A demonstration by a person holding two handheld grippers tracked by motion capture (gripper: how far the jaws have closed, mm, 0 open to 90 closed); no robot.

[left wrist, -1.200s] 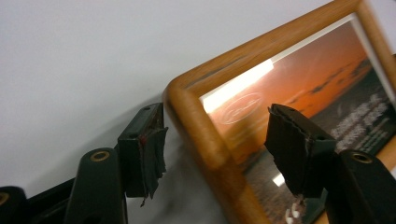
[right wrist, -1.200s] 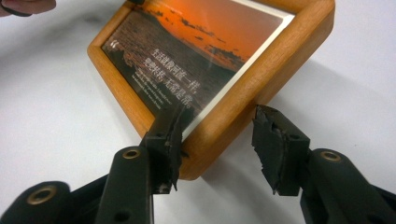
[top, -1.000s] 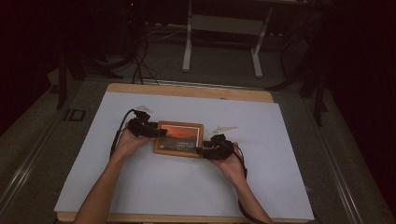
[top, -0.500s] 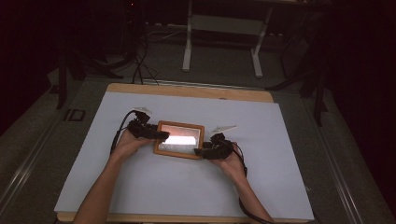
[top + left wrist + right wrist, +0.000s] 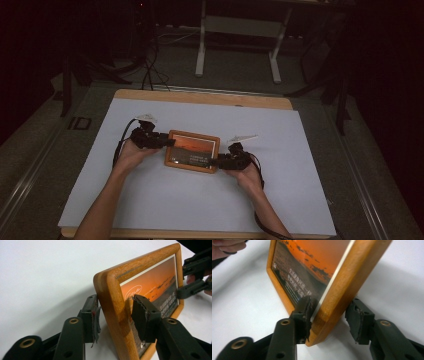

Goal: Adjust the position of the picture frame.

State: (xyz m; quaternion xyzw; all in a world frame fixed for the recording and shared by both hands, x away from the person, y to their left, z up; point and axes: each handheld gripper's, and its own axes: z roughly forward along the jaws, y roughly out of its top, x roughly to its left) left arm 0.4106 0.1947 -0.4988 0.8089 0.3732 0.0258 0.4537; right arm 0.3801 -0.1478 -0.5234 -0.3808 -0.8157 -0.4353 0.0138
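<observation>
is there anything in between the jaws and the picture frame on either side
Nothing visible. The left gripper straddles one wooden edge of the picture frame, and the right gripper straddles the opposite edge. In each gripper view one jaw sits at the glass side, the other behind the frame.

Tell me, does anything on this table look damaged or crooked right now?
The picture frame looks intact, though it sits a little askew to the table edge, with a gripper at each end. What stands out is the worn padding: the left gripper pads and the right gripper pads are frayed and ragged at the edges.
</observation>
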